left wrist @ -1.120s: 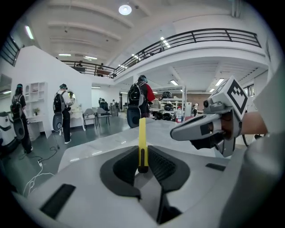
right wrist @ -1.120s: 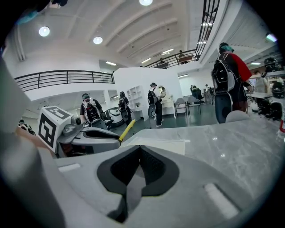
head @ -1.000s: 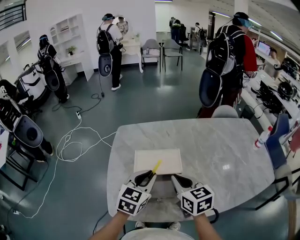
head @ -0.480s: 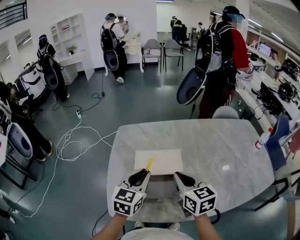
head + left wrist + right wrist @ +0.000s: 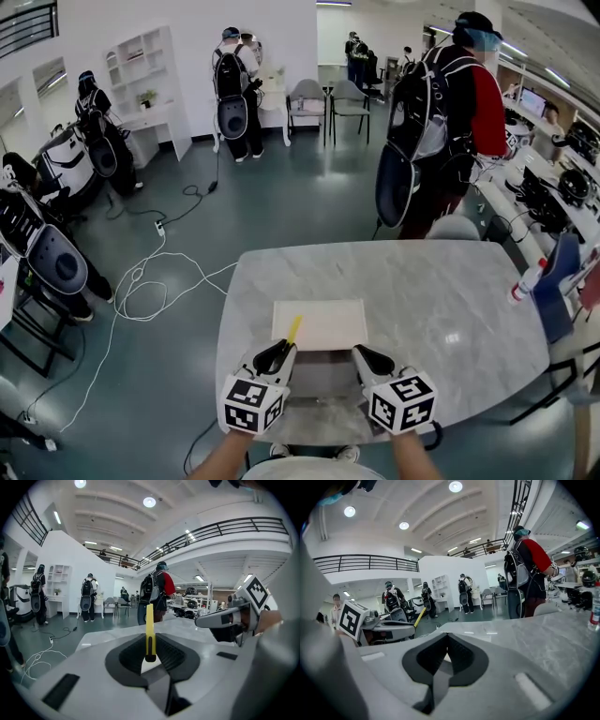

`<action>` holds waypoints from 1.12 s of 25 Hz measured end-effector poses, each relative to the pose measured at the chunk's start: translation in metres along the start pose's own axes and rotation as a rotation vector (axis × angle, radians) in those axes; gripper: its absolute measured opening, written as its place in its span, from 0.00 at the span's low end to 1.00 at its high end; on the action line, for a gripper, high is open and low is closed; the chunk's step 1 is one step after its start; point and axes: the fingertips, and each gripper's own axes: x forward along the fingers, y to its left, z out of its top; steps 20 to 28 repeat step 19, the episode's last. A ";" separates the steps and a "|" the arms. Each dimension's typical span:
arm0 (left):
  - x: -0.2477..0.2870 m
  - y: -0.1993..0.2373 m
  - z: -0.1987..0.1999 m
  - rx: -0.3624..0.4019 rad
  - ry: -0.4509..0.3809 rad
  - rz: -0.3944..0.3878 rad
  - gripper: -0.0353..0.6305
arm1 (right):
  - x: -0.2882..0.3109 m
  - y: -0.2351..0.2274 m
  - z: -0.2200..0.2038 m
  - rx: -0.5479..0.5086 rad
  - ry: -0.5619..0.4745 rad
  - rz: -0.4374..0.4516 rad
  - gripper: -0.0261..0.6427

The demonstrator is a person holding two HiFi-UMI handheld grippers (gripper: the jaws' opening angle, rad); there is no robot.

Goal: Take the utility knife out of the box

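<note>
A flat white box [image 5: 319, 323] lies on the marble table [image 5: 450, 291] just ahead of both grippers. My left gripper [image 5: 284, 349] is shut on the yellow utility knife [image 5: 293, 328], which sticks forward and up over the box's near left edge. In the left gripper view the knife [image 5: 149, 625] stands upright between the black pads [image 5: 129, 654]. My right gripper [image 5: 361, 354] hangs beside the left one at the box's near right edge, shut with nothing in it [image 5: 446, 641]. The right gripper view shows the left gripper [image 5: 389, 627] and the knife [image 5: 419, 617].
A spray bottle [image 5: 528, 279] stands at the table's right edge. A grey chair [image 5: 453, 227] is at the far side, with a person in red [image 5: 469, 122] behind it. Cables [image 5: 150, 281] lie on the floor to the left, where other people stand.
My left gripper has drawn slightly left and back toward me with the knife. The person in red has shifted behind the table. The right gripper has barely moved.
</note>
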 end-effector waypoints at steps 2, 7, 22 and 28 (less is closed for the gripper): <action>-0.001 0.000 -0.001 -0.001 0.000 -0.001 0.15 | 0.000 0.001 -0.002 0.001 0.001 0.001 0.05; 0.001 -0.002 0.000 -0.005 0.005 0.000 0.15 | 0.000 -0.001 0.001 0.002 0.005 0.003 0.05; 0.003 -0.001 -0.003 -0.011 0.011 -0.004 0.15 | 0.003 -0.002 0.000 0.006 0.010 0.001 0.05; 0.003 -0.001 -0.003 -0.011 0.011 -0.004 0.15 | 0.003 -0.002 0.000 0.006 0.010 0.001 0.05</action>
